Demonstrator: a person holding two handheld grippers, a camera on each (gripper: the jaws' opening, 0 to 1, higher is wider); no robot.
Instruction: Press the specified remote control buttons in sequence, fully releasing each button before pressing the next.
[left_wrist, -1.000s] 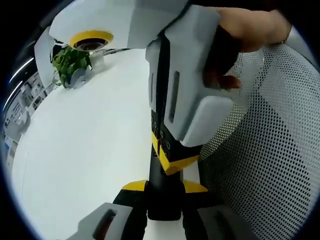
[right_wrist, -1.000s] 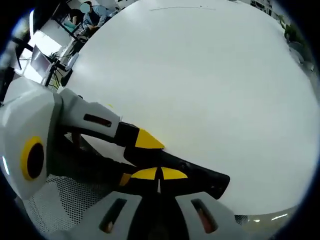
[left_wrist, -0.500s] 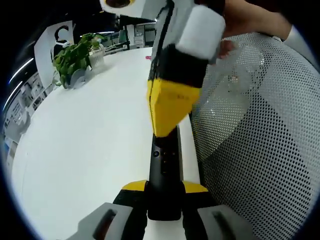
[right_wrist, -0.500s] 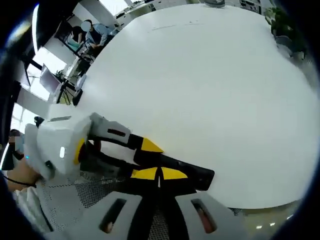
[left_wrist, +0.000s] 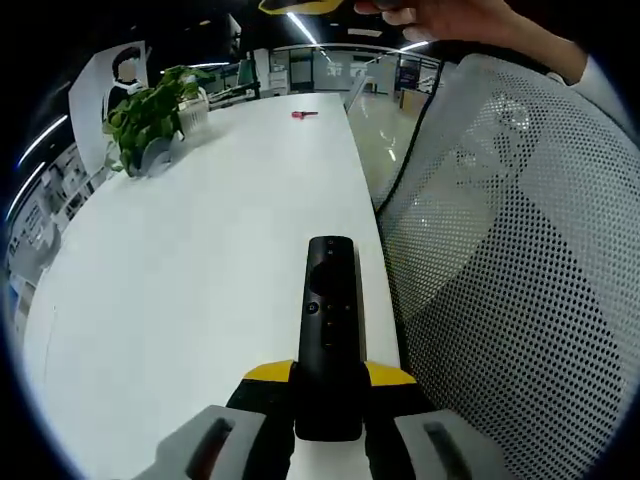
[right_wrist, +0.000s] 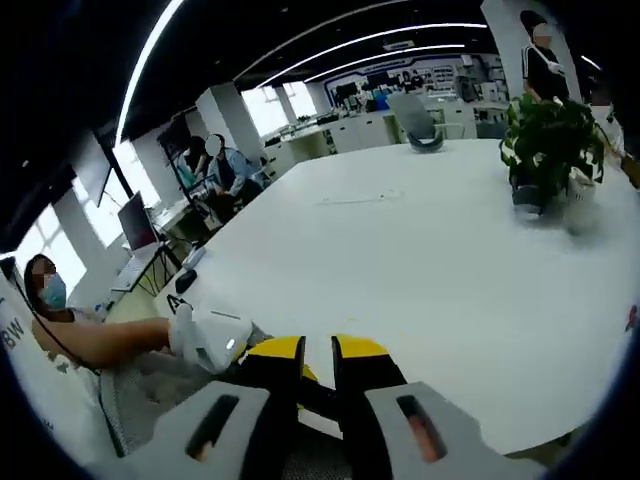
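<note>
A long black remote (left_wrist: 330, 325) lies pointing away from me over the white table (left_wrist: 180, 290), near its right edge. My left gripper (left_wrist: 330, 385) is shut on the remote's near end, a yellow-tipped jaw on each side. Its buttons face up with nothing over them. My right gripper (right_wrist: 319, 352) is raised off the table, its yellow tips a narrow gap apart with nothing between them. A yellow piece of the right gripper (left_wrist: 300, 5) and a hand (left_wrist: 450, 20) show at the top edge of the left gripper view. The left gripper's white body (right_wrist: 210, 338) shows low left in the right gripper view.
A white mesh chair back (left_wrist: 510, 270) stands close beside the table's right edge. A potted plant (left_wrist: 150, 120) sits at the far left, and a small red thing (left_wrist: 303, 114) lies far off on the table. People sit at desks (right_wrist: 220, 165) beyond it.
My right gripper has lifted off the remote and risen almost out of the left gripper view, uncovering the remote. Its jaws have parted a little. The left gripper and remote have stayed put.
</note>
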